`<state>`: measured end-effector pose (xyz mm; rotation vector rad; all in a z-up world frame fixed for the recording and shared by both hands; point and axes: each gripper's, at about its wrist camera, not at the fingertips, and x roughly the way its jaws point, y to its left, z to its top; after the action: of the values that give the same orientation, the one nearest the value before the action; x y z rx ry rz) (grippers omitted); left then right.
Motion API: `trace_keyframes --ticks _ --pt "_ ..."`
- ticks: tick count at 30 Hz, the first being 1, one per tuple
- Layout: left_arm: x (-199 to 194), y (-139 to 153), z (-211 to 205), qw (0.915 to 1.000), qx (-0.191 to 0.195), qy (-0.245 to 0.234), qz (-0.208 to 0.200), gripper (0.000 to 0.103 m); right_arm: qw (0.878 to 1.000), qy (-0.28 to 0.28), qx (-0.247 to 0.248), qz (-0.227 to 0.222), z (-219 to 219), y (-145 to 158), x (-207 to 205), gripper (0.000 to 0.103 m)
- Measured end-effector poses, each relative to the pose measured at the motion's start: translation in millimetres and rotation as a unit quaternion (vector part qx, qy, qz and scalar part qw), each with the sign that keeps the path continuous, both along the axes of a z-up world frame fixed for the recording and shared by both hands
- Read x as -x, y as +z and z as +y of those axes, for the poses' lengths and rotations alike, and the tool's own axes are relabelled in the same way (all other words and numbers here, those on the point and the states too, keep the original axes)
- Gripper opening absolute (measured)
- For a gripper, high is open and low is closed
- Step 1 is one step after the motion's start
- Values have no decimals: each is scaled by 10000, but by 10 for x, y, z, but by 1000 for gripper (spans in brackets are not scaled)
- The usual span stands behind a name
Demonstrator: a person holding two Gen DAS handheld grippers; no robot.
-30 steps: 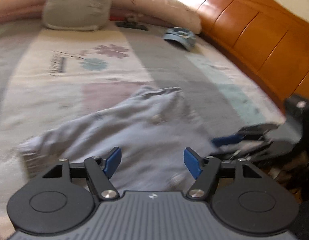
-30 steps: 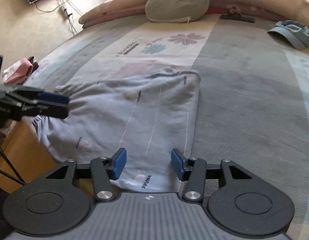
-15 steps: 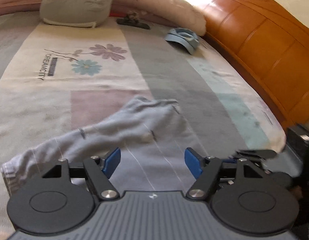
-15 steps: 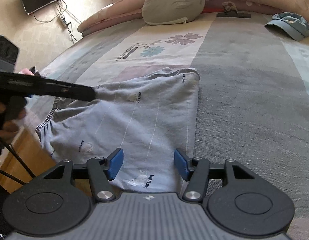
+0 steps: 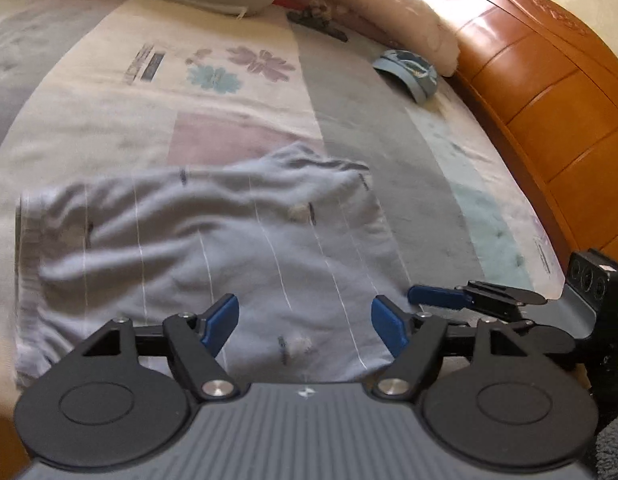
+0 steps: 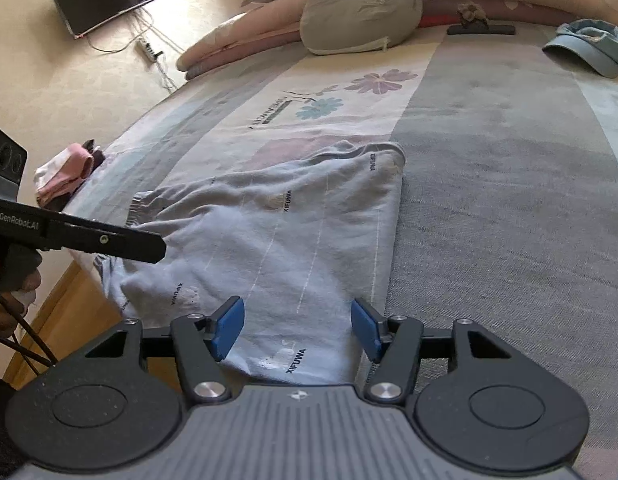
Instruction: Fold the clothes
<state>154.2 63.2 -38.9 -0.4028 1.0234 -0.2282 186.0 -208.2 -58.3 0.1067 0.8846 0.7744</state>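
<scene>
A pale blue, white-striped cotton garment point(image 6: 293, 232) lies spread at the centre of the frame on the patterned bed cover point(image 6: 509, 184). The right hand-held gripper point(image 6: 297, 328), low centre, hovers over its near hem, jaws opening, nothing pinched. The left hand-held gripper point(image 5: 305, 324) stands spread above the cloth, gripping nothing.

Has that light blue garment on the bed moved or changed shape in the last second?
Yes. The light blue garment now lies spread wider and flatter: its elastic edge has moved out toward the bed's side, away from the grey stripe that its other edge still follows.
</scene>
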Motion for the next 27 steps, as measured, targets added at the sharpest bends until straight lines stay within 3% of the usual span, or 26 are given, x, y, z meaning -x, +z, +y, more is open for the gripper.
trace_keyframes --ticks 4,10,17,22,27 --pt "59 -94 -65 9988 -183 381 230 73 9997 136 -173 56 -78 3 -58 66" --pt "99 207 -102 9980 -309 551 10 74 9976 326 -605 39 -215 172 -122 74" --pt "113 -117 -150 9975 -53 539 449 73 9977 396 -543 39 -191 225 -241 75" --pt "151 195 63 9976 -243 617 -211 74 9988 321 -358 61 -178 231 -230 77" --pt "206 346 681 9890 -463 1314 -497 75 9997 47 -229 83 -213 230 -219 80"
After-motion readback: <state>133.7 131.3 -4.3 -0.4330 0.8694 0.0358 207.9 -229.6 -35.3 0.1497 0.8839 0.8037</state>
